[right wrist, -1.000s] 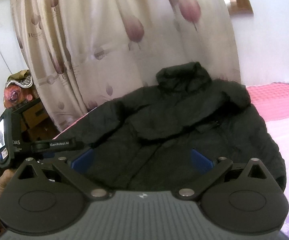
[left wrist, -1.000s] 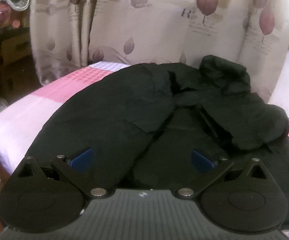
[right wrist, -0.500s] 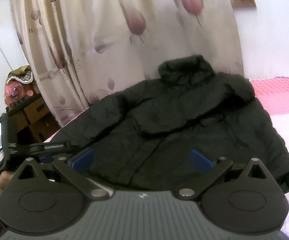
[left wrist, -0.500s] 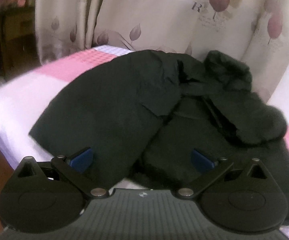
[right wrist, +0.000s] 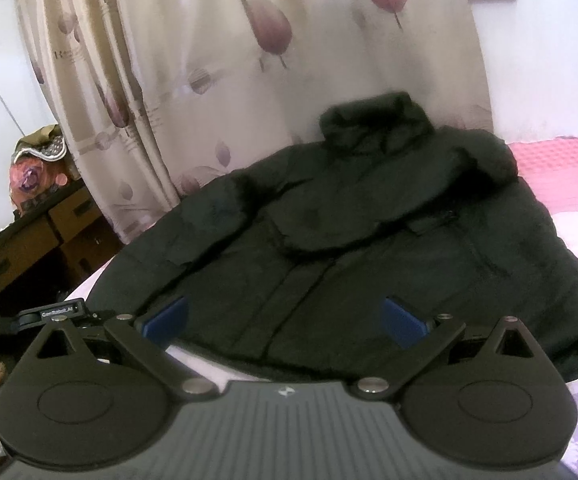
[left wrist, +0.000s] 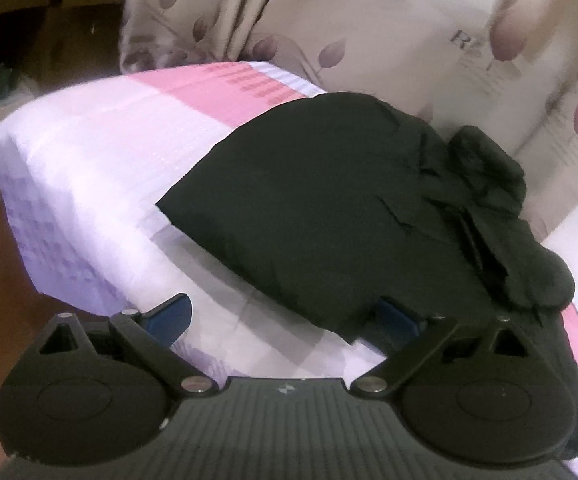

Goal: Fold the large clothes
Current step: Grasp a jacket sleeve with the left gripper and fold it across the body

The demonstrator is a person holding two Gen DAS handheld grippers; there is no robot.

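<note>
A black jacket [right wrist: 369, 248] lies spread front-up on the bed [left wrist: 101, 184], its collar [right wrist: 373, 120] standing at the far end against the curtain [right wrist: 217, 60]. One sleeve [right wrist: 369, 216] is folded across the chest, below the collar. The front placket runs down the middle toward the hem, which lies nearest the camera.

Over the hem, the right gripper [right wrist: 285, 318] hangs with its jaws spread wide, nothing between the blue pads [right wrist: 167, 316]. The left gripper [left wrist: 285, 316] is at the jacket's left hem corner, likewise released; one pad [left wrist: 397, 316] is at the edge of the black cloth, the other over bare pink-and-lilac sheet. Whether it touches the jacket cannot be told.

Left of the jacket, past the curtain, stands a brown cabinet [right wrist: 49, 232].
</note>
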